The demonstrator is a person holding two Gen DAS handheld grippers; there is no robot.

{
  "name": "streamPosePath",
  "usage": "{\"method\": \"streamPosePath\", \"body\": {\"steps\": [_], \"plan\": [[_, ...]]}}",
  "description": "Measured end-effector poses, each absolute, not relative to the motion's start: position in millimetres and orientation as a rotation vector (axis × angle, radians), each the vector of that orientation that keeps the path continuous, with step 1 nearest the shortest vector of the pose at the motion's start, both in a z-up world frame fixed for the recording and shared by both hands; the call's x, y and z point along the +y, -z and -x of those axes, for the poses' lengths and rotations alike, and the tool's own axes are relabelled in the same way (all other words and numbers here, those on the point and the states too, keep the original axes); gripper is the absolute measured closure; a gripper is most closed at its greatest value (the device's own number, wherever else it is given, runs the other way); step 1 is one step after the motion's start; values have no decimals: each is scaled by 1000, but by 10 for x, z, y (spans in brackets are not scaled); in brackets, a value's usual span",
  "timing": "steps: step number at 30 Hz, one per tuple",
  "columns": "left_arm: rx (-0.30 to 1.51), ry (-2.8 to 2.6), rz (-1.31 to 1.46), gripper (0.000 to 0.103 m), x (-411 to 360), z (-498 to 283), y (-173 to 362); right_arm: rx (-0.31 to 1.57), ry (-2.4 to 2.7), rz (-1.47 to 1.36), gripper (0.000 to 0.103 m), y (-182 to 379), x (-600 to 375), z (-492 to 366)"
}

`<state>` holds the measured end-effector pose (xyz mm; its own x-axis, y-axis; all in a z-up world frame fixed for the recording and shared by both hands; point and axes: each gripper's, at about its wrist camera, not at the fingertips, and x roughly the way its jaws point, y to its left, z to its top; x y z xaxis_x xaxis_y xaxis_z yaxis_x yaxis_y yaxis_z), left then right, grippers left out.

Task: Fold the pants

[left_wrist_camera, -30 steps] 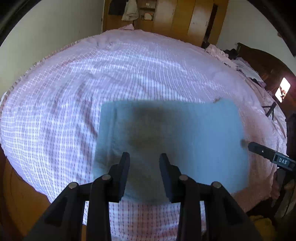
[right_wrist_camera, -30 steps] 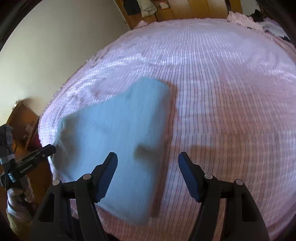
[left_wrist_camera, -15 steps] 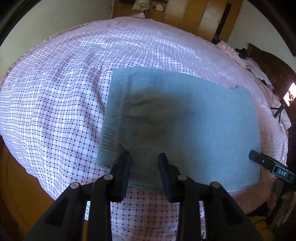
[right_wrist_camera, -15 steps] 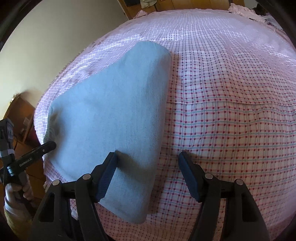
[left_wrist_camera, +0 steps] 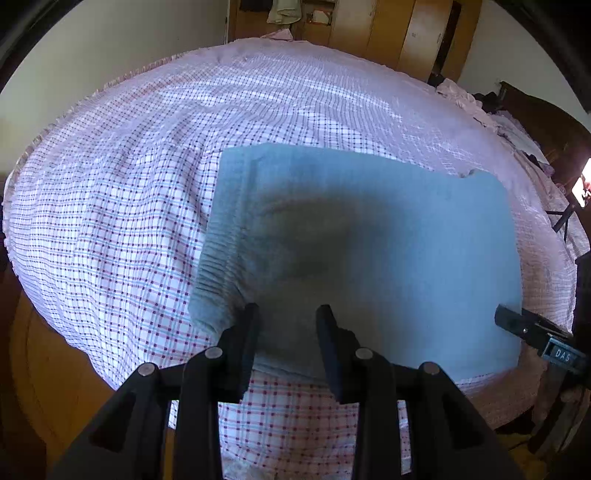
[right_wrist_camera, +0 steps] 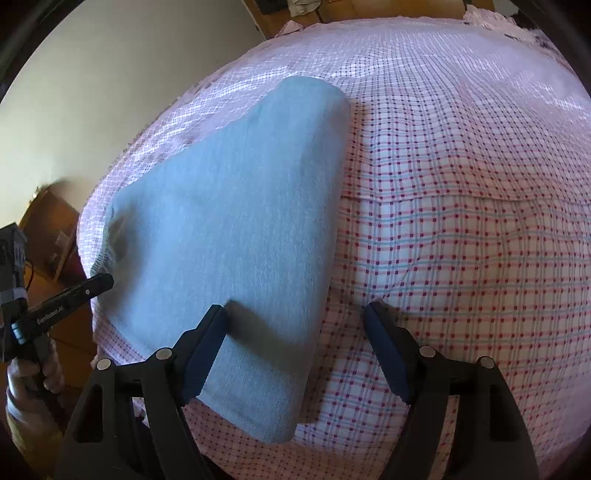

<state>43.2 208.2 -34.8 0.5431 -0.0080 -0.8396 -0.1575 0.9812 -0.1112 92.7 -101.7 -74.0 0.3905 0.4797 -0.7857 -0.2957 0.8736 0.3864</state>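
Note:
The blue-grey pants [left_wrist_camera: 369, 251] lie folded into a flat rectangle on the checked bedspread [left_wrist_camera: 110, 206], near the bed's front edge. My left gripper [left_wrist_camera: 286, 321] is open and empty, hovering over the near edge by the ribbed waistband end [left_wrist_camera: 210, 280]. In the right wrist view the pants [right_wrist_camera: 236, 221] stretch away to the left. My right gripper [right_wrist_camera: 297, 314] is open and empty, its left finger over the cloth, its right finger over bare bedspread [right_wrist_camera: 461, 221]. Each gripper shows in the other's view: the right gripper [left_wrist_camera: 532, 332], the left gripper [right_wrist_camera: 62, 299].
A wooden wardrobe [left_wrist_camera: 369, 29] with hanging clothes stands beyond the bed. Crumpled bedding [left_wrist_camera: 491, 110] lies at the far right. A wooden bed frame or floor [left_wrist_camera: 44, 369] shows below the front left edge. A cream wall [right_wrist_camera: 110, 74] is at left.
Both grippers dipped toward the folded pants and have pulled back a little. The pants have not moved. Both stay open.

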Motion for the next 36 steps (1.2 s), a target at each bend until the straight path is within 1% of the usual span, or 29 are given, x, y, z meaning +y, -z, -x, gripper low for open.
{"method": "streamPosePath", "body": {"steps": [6,10,12,13,14,15,17,19,23,31,33,36], "plan": [[990,-84,184,70,2037,-356,281,1083,-535,-301,34,716,-1068,-857],[984,-86,192,70,2017,-281,227,1087,-553,-324,41,721,-1072,-825],[981,-82,200,70,1990,-249,205,1089,-550,-333,53,739,-1074,-819],[981,-81,202,70,1976,-238,199,1091,-549,-335,66,750,-1078,-818],[982,-79,203,70,1962,-235,191,1096,-551,-338,75,756,-1083,-820],[981,-76,204,70,1948,-226,185,1099,-549,-343,78,755,-1096,-820],[978,-65,208,70,1921,-217,175,1087,-556,-358,92,726,-1122,-803],[976,-51,218,70,1890,-217,174,1066,-565,-374,96,659,-1163,-777],[971,-7,207,70,1737,-219,192,1012,-597,-387,99,487,-1194,-701],[1033,37,109,70,1413,-251,425,934,-688,-374,100,118,-1063,-579],[1030,35,80,70,1376,-254,429,922,-711,-346,100,33,-963,-557],[1020,48,120,70,1435,-242,355,888,-733,-269,100,-123,-769,-535]]}}
